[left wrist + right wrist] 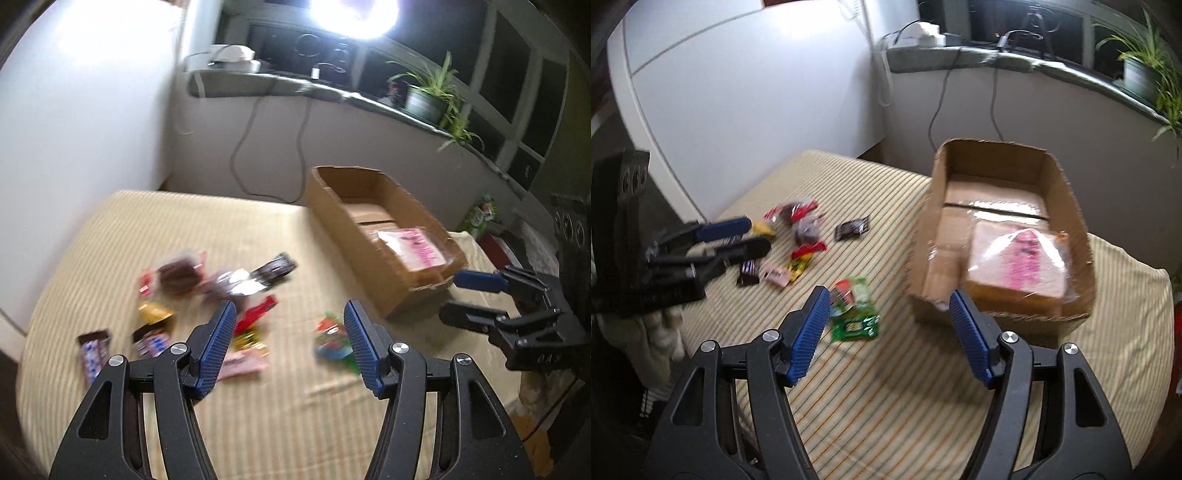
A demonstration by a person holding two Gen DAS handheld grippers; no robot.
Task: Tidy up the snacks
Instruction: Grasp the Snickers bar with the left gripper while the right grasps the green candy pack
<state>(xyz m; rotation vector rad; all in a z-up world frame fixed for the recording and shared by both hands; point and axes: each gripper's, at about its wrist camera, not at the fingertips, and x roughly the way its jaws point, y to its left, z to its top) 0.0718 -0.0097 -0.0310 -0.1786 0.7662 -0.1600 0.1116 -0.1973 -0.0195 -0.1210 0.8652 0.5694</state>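
Roughly 9 snacks (853, 310), 1 box (1071, 206)

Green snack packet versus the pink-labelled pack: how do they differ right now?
The green snack packet lies loose on the striped cloth, outside the cardboard box; the pink-labelled pack already sits inside it. The green snack packet looks small and crumpled, the pink-labelled pack larger, blockier and clear-wrapped. Neither is gripped: the left gripper and right gripper are both open.
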